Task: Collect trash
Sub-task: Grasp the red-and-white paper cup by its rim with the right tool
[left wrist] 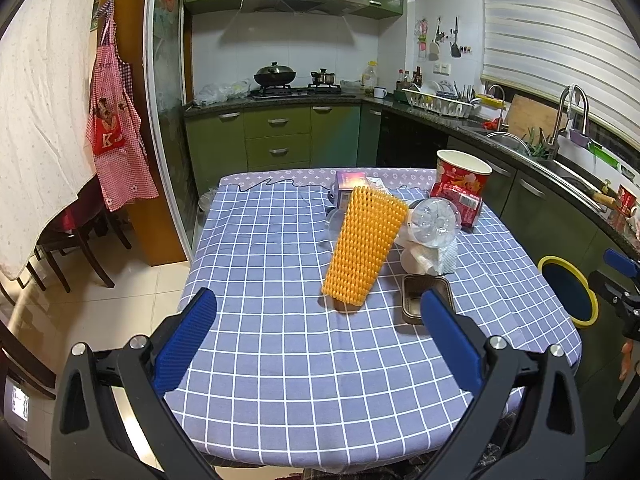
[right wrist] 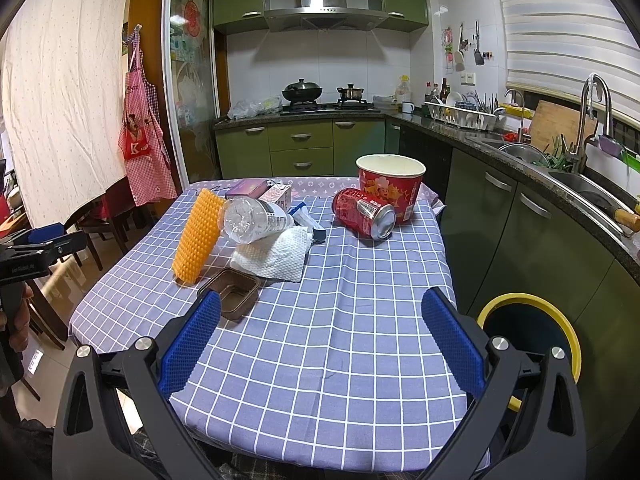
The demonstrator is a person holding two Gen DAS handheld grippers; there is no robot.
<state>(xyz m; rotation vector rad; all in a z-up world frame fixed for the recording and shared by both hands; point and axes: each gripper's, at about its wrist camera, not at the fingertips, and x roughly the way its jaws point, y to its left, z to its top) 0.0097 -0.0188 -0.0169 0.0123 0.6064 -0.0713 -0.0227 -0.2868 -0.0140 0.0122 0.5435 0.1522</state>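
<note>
A table (right wrist: 320, 340) in blue checked cloth carries the trash at its far half, with a yellow-rimmed bin (right wrist: 560, 332) on the floor just right of it. From big to small: red paper bucket (right wrist: 390, 184) far right, orange spiky mat (right wrist: 198, 236) left, clear bottle (right wrist: 256, 220) on a white tissue (right wrist: 276, 260), tipped red can (right wrist: 364, 212), brown tray (right wrist: 234, 292) nearest. The left gripper (left wrist: 320, 316) and right gripper (right wrist: 320, 320) hover near, jaws wide apart, empty.

A white letter "K" stands on the red patch of the checked apron (left wrist: 114, 128). It hangs far left of the gripper. Other labels are unreadable.
</note>
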